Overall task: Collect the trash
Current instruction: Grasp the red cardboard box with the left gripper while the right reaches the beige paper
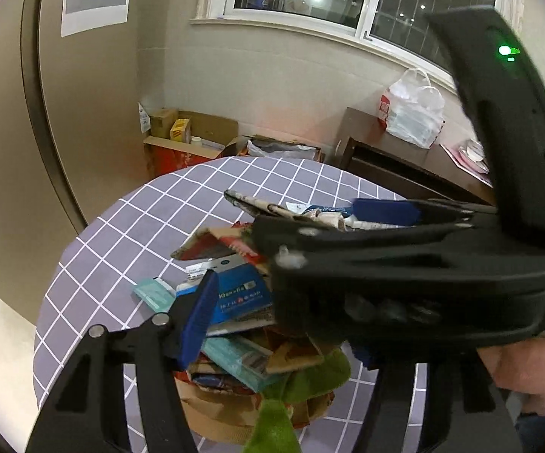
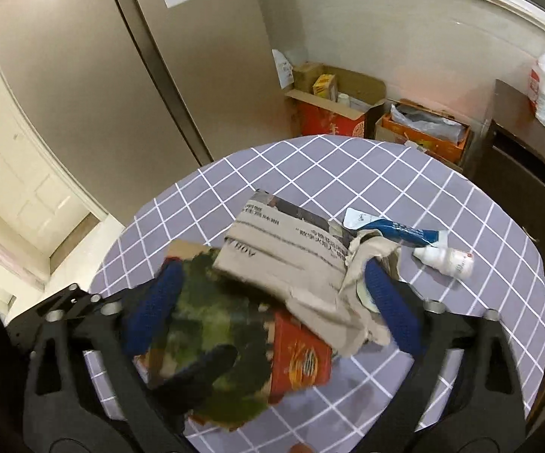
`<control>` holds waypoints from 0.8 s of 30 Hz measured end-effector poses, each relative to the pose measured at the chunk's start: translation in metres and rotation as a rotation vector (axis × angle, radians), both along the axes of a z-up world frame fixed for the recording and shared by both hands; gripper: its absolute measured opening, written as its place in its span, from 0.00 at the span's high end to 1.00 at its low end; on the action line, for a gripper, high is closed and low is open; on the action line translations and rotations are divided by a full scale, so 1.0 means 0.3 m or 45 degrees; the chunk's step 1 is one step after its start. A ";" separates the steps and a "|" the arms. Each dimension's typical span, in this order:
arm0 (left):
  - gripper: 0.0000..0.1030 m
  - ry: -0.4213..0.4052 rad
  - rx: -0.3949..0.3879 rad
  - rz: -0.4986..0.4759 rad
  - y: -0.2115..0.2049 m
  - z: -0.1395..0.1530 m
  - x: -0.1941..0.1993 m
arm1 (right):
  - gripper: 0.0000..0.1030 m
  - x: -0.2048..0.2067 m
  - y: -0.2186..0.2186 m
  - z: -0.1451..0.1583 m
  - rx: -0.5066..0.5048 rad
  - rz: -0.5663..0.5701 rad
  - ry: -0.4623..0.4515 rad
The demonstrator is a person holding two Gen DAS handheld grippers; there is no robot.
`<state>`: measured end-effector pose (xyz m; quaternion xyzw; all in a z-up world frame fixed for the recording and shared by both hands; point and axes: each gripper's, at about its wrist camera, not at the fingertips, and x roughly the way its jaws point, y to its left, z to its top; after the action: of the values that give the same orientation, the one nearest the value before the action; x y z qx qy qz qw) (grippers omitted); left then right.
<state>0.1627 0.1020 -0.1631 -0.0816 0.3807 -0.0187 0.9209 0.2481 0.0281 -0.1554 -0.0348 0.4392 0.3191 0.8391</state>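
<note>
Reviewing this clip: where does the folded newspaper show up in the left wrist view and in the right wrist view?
Left wrist view: the folded newspaper is seen edge-on, just above centre, above the trash pile, partly behind the right gripper.
Right wrist view: the newspaper lies broadside at centre, over the red box.
Shared landmark: the open cardboard box on the floor beyond the checked tablecloth.

The folded newspaper shows "A01" upside down (other print too blurred to read).
</note>
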 end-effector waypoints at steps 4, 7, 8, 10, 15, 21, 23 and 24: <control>0.68 0.006 -0.051 -0.058 -0.014 0.004 0.015 | 0.79 -0.016 -0.039 -0.008 0.043 -0.027 0.029; 0.84 0.015 -0.044 -0.100 -0.047 0.009 0.028 | 0.86 -0.050 -0.083 0.014 0.064 -0.025 0.002; 0.88 0.014 -0.046 -0.112 -0.060 0.013 0.030 | 0.88 -0.054 -0.104 0.025 0.086 -0.036 -0.008; 0.93 0.008 -0.050 -0.119 -0.074 0.020 0.025 | 0.89 -0.062 -0.159 0.051 0.129 -0.071 -0.019; 0.95 -0.031 -0.012 -0.131 -0.116 0.053 -0.018 | 0.89 -0.097 -0.300 0.096 0.190 -0.159 -0.033; 0.95 -0.026 0.043 -0.150 -0.149 0.050 -0.020 | 0.88 -0.103 -0.357 0.078 0.129 -0.210 -0.040; 0.95 -0.011 0.049 -0.153 -0.153 0.040 -0.007 | 0.79 -0.092 -0.328 0.067 0.045 -0.209 -0.071; 0.94 -0.005 0.058 -0.154 -0.156 0.035 0.001 | 0.69 -0.088 -0.319 0.058 0.015 -0.207 -0.075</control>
<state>0.1631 0.0552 -0.1525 -0.0375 0.3835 -0.0656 0.9204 0.2219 -0.0676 -0.1379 -0.0036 0.4139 0.2513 0.8749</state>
